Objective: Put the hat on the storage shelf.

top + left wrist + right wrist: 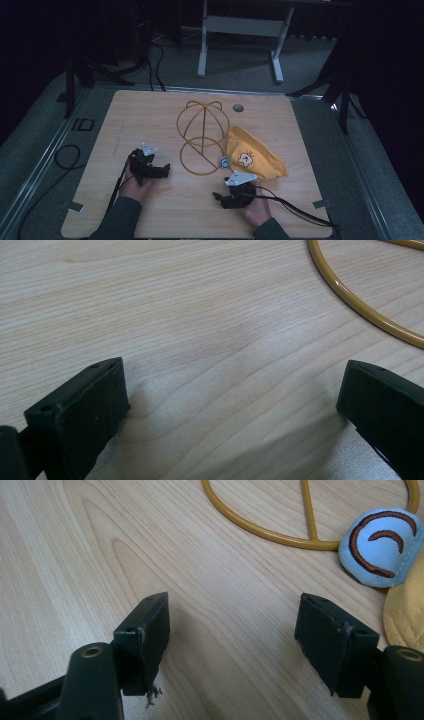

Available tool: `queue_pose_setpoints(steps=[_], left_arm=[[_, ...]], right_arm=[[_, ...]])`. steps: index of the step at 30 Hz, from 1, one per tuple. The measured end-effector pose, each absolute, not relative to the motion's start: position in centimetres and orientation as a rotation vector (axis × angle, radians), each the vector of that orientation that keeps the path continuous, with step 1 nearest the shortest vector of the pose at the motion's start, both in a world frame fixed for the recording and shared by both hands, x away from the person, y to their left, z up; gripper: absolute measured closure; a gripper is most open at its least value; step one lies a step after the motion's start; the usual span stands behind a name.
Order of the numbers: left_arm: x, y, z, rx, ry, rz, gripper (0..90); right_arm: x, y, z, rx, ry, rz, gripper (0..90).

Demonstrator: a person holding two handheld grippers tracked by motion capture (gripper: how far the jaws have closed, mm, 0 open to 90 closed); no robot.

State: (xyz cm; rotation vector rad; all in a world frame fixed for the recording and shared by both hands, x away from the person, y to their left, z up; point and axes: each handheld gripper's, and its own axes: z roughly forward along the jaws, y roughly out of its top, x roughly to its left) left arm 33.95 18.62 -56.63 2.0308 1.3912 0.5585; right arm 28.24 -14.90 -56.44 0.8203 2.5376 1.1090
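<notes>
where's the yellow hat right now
In the high view the yellow hat lies on the table, right of centre, its left edge beside the wire hat stand and just beyond the right gripper. Neither gripper touches it.

— What colours are on the table (150,210)?

— Pale wood with fine brown grain, and a small grey disc (238,107) near its far edge. A mustard-yellow wire frame (202,137) lies on it.

— And the hat (252,160)?

— Yellow, with a white cartoon patch outlined in dark brown. Its ear (381,547) is pale blue with dark brown curved stitching.

— The tools?

— The left gripper (159,171) and right gripper (223,198) are both black, each topped with a light grey plate; their cables are black too.

— Around the table?

— Grey carpet, black drapes and a grey stand (240,30).
</notes>
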Motion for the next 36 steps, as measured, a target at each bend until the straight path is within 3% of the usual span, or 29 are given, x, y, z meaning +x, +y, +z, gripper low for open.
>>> queue_pose_setpoints(steps=[14,25,36], left_arm=[[33.9,18.6,-56.6,2.031,1.391,0.558,0.1],[33.9,18.6,-56.6,2.031,1.391,0.558,0.1],[34.0,18.6,-56.6,2.031,1.391,0.558,0.1]], right_arm=[[28.1,-14.7,-56.3,0.841,2.534,1.092,30.9],[28.4,-15.4,-55.1,0.818,2.587,1.006,57.0],[27.6,-16.7,-53.5,0.787,2.570,0.952,58.8]])
